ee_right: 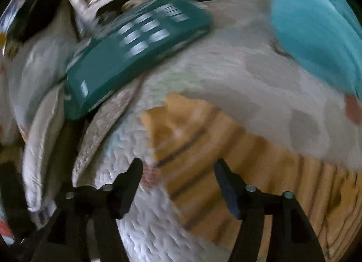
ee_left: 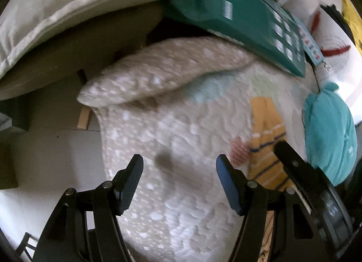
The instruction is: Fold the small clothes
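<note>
Yellow striped garment point(ee_left: 267, 139) runs lengthwise up the right of the frame on the quilt point(ee_left: 181, 171). Both the left gripper point(ee_left: 179, 180) and right gripper point(ee_right: 178, 182) gape, empty. Green pack point(ee_left: 237, 13) upper right; teal cloth point(ee_left: 328, 135) right.

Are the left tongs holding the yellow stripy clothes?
No, the left tongs are wide open with nothing between them, and the yellow striped garment lies off to their right on the quilted blanket.
</note>
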The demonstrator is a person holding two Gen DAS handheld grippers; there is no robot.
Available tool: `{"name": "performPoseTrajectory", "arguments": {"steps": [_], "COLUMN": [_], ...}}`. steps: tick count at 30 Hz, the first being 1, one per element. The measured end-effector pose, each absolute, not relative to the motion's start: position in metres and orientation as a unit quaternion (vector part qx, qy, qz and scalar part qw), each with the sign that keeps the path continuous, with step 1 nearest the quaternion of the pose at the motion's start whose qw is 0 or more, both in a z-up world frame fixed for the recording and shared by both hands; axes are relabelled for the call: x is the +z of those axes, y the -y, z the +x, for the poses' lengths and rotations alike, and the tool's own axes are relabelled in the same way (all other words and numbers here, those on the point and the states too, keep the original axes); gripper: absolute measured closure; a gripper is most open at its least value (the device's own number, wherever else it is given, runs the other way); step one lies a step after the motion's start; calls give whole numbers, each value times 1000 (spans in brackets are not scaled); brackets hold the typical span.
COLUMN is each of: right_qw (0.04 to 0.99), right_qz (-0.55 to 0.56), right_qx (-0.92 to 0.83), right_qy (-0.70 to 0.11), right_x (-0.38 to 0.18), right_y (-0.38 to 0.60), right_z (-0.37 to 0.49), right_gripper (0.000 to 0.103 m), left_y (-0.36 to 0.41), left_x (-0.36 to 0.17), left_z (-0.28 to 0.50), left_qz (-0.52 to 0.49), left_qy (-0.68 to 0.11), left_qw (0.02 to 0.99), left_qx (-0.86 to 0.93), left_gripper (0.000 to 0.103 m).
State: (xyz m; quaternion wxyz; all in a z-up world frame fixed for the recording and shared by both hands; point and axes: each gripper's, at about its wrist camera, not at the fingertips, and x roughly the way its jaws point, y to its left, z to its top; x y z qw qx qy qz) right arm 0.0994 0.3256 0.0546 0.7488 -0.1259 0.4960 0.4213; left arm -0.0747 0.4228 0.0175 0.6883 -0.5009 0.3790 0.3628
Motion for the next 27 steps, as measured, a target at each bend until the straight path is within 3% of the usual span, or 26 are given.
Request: {"name": "performPoseTrajectory", "arguments": {"steps": [5,6,8,9,13,21,27], "right_qw": [752,753,766,771,803,885,898], "right_qz": [-264,-290,-259,-245,-176,-40,35], "right_qx": [395,378,376,367,355,208,65], "right_qy": [-457,-454,-452,-460,-446,-414,-433], "right_x": [22,13,18,24,66,156,154], "right_y": [-387,-393,-386,-380,-327,-91,87], "right_z": [80,79,83,87,102,130,116], "right_gripper": [28,32,87,94,94,94,94], "left_y": [-434,-435,-434,-432,-411,-301,-205], "left_x": [11,11,12,14,21,41,36], "left_z": [-82,-82,-80,-77,-57,19,66], "left_qz": [-511,-510,-506,-501,-483,-424,-386], "left_qy": [-381,-383,-383,-385,-395,-438,-491], "left_qw": [678,678,682,686,707,776,780], "left_qx": [367,366,363,360,333,160,45], "left_gripper": [37,37,37,37,37,37,37]}}
